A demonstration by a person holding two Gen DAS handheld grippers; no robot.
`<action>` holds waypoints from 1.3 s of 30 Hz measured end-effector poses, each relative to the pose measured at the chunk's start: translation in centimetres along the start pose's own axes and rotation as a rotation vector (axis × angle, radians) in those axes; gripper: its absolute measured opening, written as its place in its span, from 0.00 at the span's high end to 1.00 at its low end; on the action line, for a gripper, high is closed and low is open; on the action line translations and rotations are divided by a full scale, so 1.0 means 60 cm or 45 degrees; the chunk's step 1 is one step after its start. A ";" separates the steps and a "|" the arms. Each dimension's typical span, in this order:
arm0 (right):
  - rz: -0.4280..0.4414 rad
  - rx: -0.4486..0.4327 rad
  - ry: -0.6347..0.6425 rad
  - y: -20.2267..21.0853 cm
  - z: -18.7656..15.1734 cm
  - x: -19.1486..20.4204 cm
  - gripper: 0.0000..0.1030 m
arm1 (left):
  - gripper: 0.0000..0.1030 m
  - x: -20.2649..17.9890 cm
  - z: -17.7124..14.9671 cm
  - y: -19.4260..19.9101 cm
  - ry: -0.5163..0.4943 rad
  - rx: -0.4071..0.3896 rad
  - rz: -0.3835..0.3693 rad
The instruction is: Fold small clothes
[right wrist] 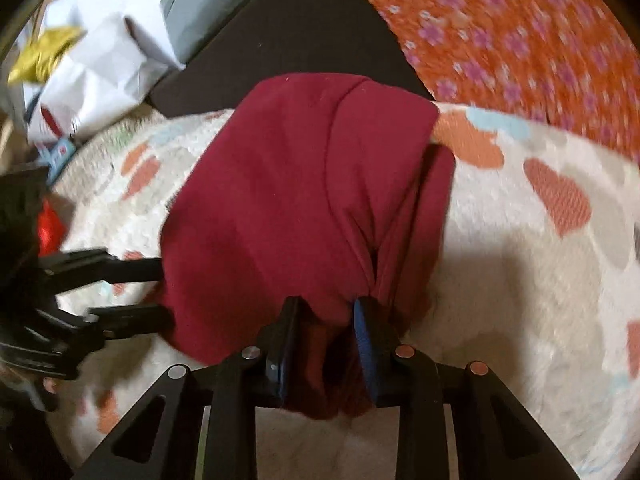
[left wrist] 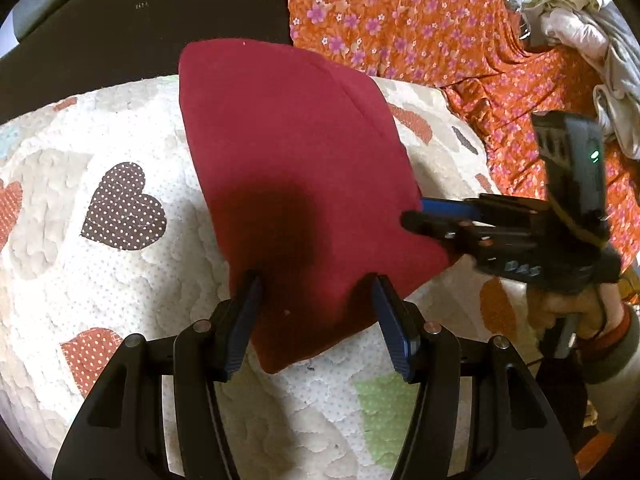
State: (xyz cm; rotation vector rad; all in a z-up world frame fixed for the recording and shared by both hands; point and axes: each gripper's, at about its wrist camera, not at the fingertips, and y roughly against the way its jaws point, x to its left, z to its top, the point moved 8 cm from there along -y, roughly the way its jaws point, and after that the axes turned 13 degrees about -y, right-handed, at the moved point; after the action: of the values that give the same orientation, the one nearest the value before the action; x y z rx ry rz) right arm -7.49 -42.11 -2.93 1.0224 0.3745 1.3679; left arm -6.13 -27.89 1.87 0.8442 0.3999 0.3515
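A maroon garment [left wrist: 296, 152] lies partly folded on a white quilt with hearts [left wrist: 120, 280]. My left gripper [left wrist: 316, 284] stands open over its near edge, one fingertip at each side of the cloth, which lies flat between them. In the right wrist view the same left gripper [right wrist: 160, 292] reaches the maroon garment [right wrist: 272, 200] from the left. My right gripper [right wrist: 326, 320] is shut on a bunched fold of the garment, and creases run up from the grip. The left wrist view shows the right gripper [left wrist: 414, 214] at the garment's right edge.
An orange floral cloth [left wrist: 420, 20] lies behind the quilt, with a pile of pale clothes [left wrist: 580, 32] at the far right. A dark surface [left wrist: 180, 12] borders the quilt at the back. White paper and bags [right wrist: 100, 60] sit at the left. A hand [left wrist: 572, 312] holds the right gripper.
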 end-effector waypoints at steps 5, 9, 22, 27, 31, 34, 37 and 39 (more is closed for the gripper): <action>0.075 -0.075 -0.072 0.059 0.027 0.020 0.74 | 0.46 0.005 0.018 0.013 0.014 -0.047 0.060; 0.070 -0.209 -0.063 0.080 0.083 0.041 0.74 | 0.46 0.019 0.031 0.020 0.027 -0.088 0.145; -0.054 -0.137 -0.192 -0.076 0.161 0.007 0.74 | 0.43 0.047 0.028 -0.012 0.032 -0.023 0.221; -0.049 -0.127 -0.183 -0.059 0.154 0.012 0.74 | 0.42 0.045 0.026 -0.011 0.033 -0.016 0.234; 0.007 -0.149 -0.159 -0.001 0.125 0.034 0.74 | 0.42 0.041 0.027 -0.006 0.016 -0.013 0.257; -0.015 -0.174 -0.109 0.038 0.089 0.040 0.74 | 0.42 0.043 0.026 -0.007 0.020 -0.012 0.261; -0.014 -0.159 -0.133 0.046 0.050 0.028 0.74 | 0.42 0.044 0.026 -0.008 0.025 -0.012 0.265; -0.057 -0.115 -0.139 0.027 0.025 0.011 0.74 | 0.42 0.044 0.025 -0.009 0.032 -0.012 0.262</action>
State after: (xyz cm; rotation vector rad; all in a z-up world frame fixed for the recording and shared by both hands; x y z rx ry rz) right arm -7.22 -42.28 -0.62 1.0038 0.2509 1.2718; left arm -3.05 -27.98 1.82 0.8745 0.3350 0.5547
